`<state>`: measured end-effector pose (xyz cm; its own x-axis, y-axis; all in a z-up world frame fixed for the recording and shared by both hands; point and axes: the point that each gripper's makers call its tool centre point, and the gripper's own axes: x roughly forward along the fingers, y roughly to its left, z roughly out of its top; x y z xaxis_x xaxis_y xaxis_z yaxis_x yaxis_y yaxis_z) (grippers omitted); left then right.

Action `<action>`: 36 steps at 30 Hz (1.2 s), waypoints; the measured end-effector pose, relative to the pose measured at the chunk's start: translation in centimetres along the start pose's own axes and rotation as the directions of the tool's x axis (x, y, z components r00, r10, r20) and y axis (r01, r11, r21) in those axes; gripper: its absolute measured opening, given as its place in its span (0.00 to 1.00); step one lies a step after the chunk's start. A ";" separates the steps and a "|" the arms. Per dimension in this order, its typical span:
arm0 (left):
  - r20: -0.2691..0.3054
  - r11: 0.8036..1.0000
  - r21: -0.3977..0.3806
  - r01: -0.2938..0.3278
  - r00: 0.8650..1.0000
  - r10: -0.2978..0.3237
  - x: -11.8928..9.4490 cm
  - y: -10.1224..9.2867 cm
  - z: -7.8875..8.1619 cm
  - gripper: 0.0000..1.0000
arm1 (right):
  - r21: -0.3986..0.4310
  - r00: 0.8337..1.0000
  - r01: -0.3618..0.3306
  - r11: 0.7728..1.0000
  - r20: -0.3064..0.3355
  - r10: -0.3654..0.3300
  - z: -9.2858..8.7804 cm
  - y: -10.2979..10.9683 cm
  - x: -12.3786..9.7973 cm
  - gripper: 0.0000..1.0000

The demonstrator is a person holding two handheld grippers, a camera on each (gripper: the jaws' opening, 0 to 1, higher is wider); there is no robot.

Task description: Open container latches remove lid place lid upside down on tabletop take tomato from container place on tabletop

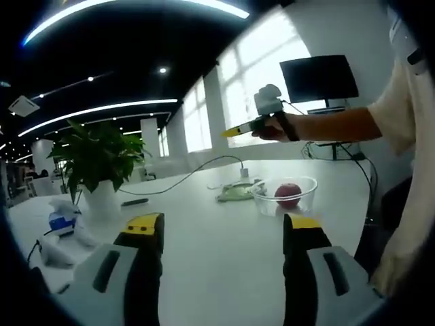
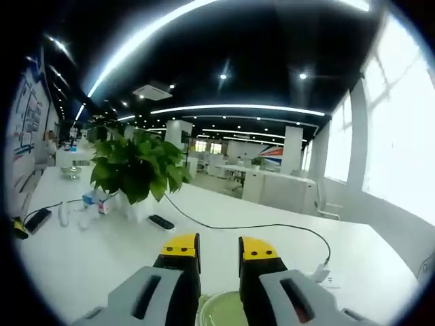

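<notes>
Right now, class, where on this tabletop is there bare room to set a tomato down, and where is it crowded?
Bare white tabletop lies between the potted plant and the clear container holding the tomato. Crowded: beside the container, by the green lid and cable, and left of the plant, around the small items.

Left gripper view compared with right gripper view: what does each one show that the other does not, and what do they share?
Left gripper view: a clear container with a red tomato inside, lid off, a dark monitor, and the right hand-held gripper raised above the table in a person's hand.

Right gripper view: a green lid lying beneath the jaws, and a long office room behind.

Both: the white table, the potted plant, a black cable.
</notes>
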<state>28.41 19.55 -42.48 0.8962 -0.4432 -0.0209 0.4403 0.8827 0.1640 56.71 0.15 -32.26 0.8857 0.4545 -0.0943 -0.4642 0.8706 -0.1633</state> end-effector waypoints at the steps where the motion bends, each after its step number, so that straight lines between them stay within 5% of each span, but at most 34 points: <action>1: -0.004 1.000 0.004 0.001 1.000 -0.001 0.1 -0.1 0.0 0.66 | 0.001 1.000 0.002 1.000 0.003 -0.002 0.2 -0.4 -0.2 0.17; 9: -0.010 1.000 0.005 0.006 1.000 -0.006 0.4 -0.3 -0.1 0.66 | 0.013 0.999 0.005 1.000 0.035 -0.005 1.3 -2.4 -2.2 0.18; 21: 0.016 1.000 0.002 0.029 0.999 -0.029 1.7 -0.9 1.2 0.66 | -0.025 0.986 0.128 0.991 0.113 -0.124 3.0 -8.6 -7.2 0.21; 36: 0.061 0.999 -0.018 -0.026 0.998 0.027 2.4 0.1 1.7 0.66 | 0.034 0.969 0.193 0.981 0.150 -0.196 1.6 -13.9 -15.6 0.28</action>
<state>30.50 18.29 -40.83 0.9029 -0.4276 0.0435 0.4176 0.8967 0.1466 49.39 -18.72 -26.99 0.9504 0.2983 0.0884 -0.2840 0.9478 -0.1453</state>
